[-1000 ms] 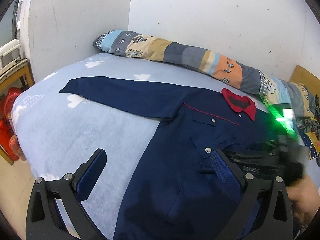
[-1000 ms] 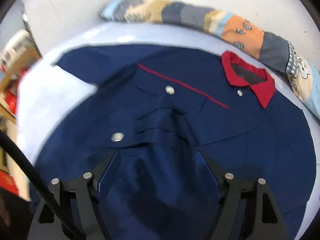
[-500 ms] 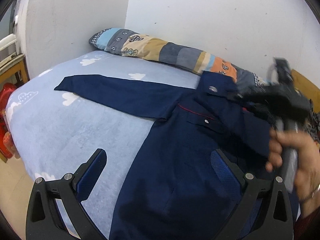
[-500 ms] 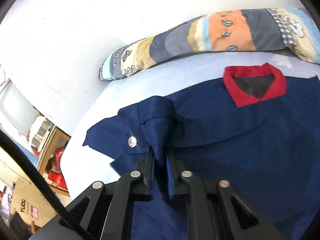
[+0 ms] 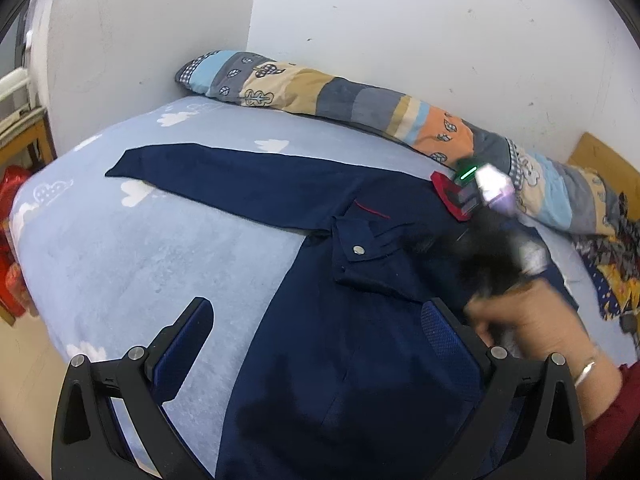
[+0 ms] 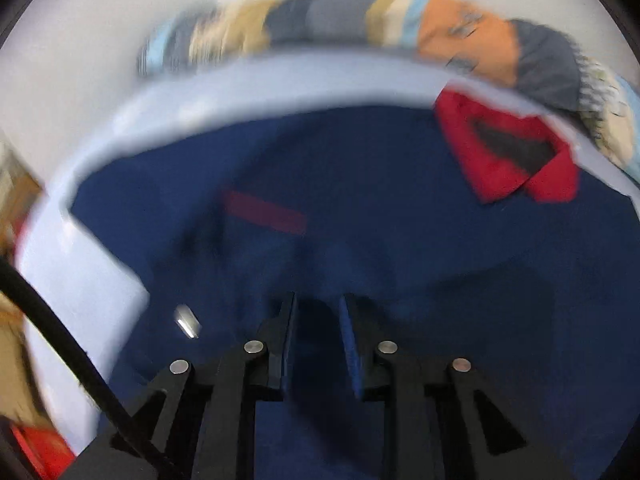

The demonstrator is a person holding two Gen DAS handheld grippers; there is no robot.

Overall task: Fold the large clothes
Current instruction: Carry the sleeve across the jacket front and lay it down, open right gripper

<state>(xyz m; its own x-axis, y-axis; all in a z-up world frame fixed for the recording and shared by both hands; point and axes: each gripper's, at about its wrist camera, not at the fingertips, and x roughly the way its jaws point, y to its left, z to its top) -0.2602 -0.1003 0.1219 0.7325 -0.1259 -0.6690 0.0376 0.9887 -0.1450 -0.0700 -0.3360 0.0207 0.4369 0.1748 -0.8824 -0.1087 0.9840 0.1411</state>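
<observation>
A large navy-blue work shirt with a red collar (image 5: 360,340) lies flat on the pale blue cloud-print bed sheet (image 5: 132,264), its body running from the near edge at 6 o'clock toward the collar at about 2 o'clock in the left wrist view, with one long sleeve (image 5: 224,180) stretched straight out toward 10 o'clock. The right gripper (image 6: 316,320) has its fingers drawn close together on a bunched fold of the shirt's front cloth; the jaws have just been closing, and dark blue fabric fills the narrow gap between them, though blur hides how firmly it is pinched. In the left wrist view a person's hand (image 5: 532,320) carries that gripper over the chest pocket area at 3 o'clock. The left gripper (image 5: 316,344) hangs with its fingers spread wide and nothing between them, one finger over bare sheet, the other over the shirt body. The outstretched sleeve lies well away at 10 o'clock, on the left gripper's side, so that hand seems the nearer one to bring it in across the body.
</observation>
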